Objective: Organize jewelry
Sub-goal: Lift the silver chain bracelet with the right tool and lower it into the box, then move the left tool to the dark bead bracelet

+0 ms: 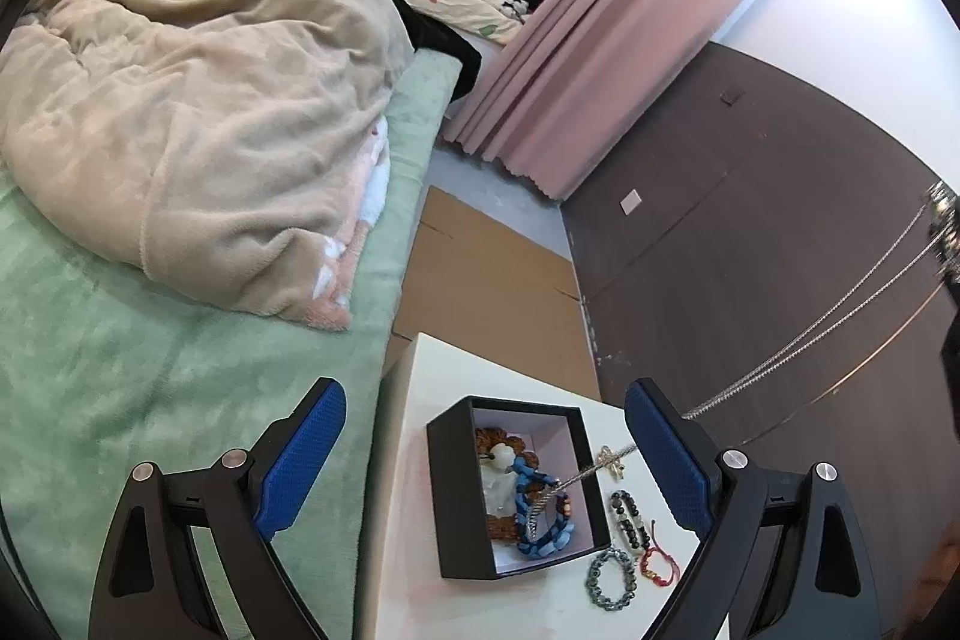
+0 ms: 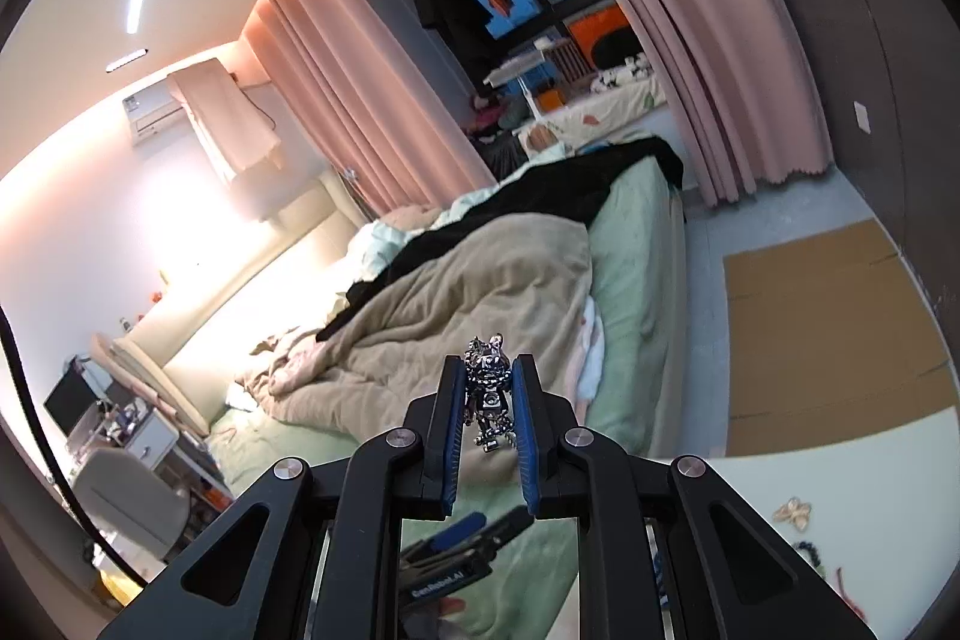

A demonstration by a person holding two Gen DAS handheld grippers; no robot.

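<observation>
**Silver chain up in the air, box waiting below**

Silver pendant (image 2: pixel 489 388) sits pinched between the blue pads (image 2: pixel 457 418) of the right hand-held gripper (image 2: pixel 489 370), jaws closed down tight on it w/ only the charm's width between them. Right wrist view looks out over the bed (image 2: pixel 630 244) and the beige blanket (image 2: pixel 468 304), pink curtains (image 2: pixel 360 88) beyond.

Over to the left wrist view: left hand-held gripper (image 1: pixel 485 424) is wide open, nothing between its blue pads (image 1: pixel 303 466), hovering above the white tabletop (image 1: pixel 408 490). Right under it, the black box (image 1: pixel 459 508), lid off, white inside. In the box: a blue bead bracelet (image 1: pixel 543 514) on top of a brown bead piece (image 1: pixel 498 439) & something white (image 1: pixel 501 460).

The thin silver chain (image 1: pixel 840 316) runs taut from the top right edge of the frame, where the pendant (image 1: pixel 942 202) shows, down behind the left gripper's right finger, & its lower end (image 1: pixel 576 481) reaches over the box opening, approx. above the blue bracelet. Touching it or just above? Can't tell.

Beside the box on the tabletop, right side: a gold butterfly piece (image 1: pixel 612 460), a dark bead bracelet (image 1: pixel 630 520), a grey bead bracelet (image 1: pixel 612 577), a red cord bracelet (image 1: pixel 657 562). All close together, just off the box wall.

Cardboard (image 1: pixel 492 268) flat on the floor past the tabletop, dark wardrobe (image 1: pixel 750 220) at right.
</observation>
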